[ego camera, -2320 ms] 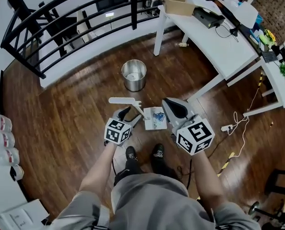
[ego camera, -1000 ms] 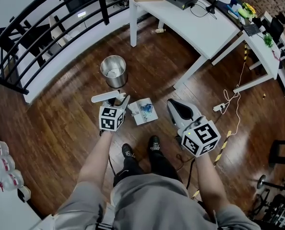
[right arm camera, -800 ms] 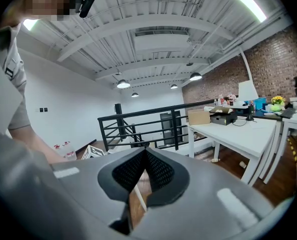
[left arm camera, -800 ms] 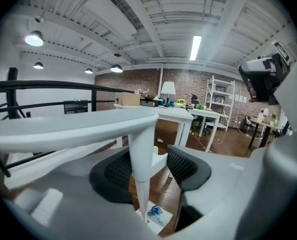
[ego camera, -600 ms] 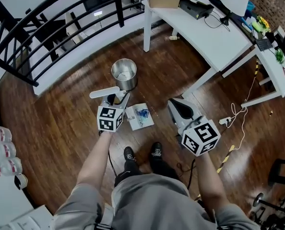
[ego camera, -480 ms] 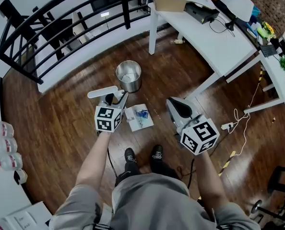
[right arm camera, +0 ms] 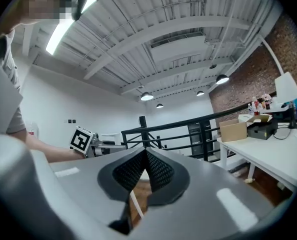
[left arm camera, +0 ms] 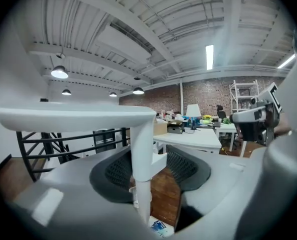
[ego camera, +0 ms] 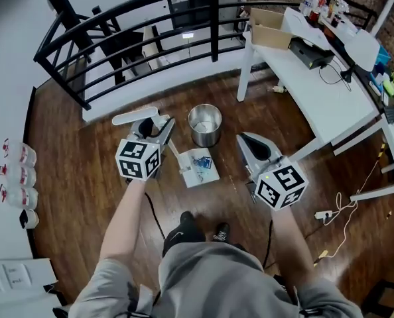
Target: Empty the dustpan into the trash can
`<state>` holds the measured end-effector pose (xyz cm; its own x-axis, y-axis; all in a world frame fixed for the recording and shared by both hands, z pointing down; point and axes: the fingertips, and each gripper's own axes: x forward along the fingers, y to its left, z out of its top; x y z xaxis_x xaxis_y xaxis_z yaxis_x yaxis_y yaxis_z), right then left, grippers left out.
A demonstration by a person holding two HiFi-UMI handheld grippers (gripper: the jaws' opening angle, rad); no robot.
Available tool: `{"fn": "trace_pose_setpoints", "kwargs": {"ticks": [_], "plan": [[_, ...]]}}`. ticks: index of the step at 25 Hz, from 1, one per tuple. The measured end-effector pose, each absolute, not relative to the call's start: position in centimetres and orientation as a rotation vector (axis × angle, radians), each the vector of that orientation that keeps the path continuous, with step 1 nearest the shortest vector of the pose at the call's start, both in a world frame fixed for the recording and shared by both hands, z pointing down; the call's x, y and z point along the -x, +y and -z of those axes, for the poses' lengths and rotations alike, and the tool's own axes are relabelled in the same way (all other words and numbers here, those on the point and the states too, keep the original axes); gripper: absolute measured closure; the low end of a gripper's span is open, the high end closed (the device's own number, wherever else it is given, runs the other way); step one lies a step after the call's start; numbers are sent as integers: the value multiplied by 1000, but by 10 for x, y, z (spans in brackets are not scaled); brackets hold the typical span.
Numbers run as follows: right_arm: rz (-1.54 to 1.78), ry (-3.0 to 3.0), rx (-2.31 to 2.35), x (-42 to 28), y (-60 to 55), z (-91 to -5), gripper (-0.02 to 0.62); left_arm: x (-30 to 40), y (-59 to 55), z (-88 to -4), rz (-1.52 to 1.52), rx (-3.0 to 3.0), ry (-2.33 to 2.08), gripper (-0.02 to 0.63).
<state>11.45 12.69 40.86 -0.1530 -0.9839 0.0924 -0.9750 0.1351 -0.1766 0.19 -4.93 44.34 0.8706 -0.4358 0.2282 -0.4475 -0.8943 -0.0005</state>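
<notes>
The left gripper [ego camera: 158, 130] has its jaws clamped on the dustpan's long white handle [left arm camera: 141, 154], a pad pressing on either side of the stick just under its T-shaped top. The dustpan [ego camera: 198, 169] sits at the foot of that handle and looks lifted off the floor. It's just beside the trash can [ego camera: 204, 138] on the person's side, close to the wall but not over the opening. There are blue scraps [ego camera: 201, 163] in the pan. The right gripper [ego camera: 247, 142] is off to the right of the trash can, jaws closed together on nothing, apart from the pan.

As I read it, the step in hand is carrying the pan to the can, and the tipping isn't done yet. To do it well, keep the pan level on the way so the scraps don't slide off the open front. Get the lip over the can's rim before any tilt, then tip slowly into the mouth. A pan on the end of a long handle will likely swing, so a firm grip and an unhurried move should pay off. The free gripper could steady the can if the pan knocks it.
</notes>
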Motion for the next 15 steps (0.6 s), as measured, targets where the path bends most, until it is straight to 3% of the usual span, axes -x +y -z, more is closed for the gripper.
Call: {"fn": "trace_pose_setpoints", "kwargs": {"ticks": [15], "plan": [[115, 2338, 2113, -108, 3, -351, 597, -11, -149, -280, 0, -3036, -537, 425]]}}
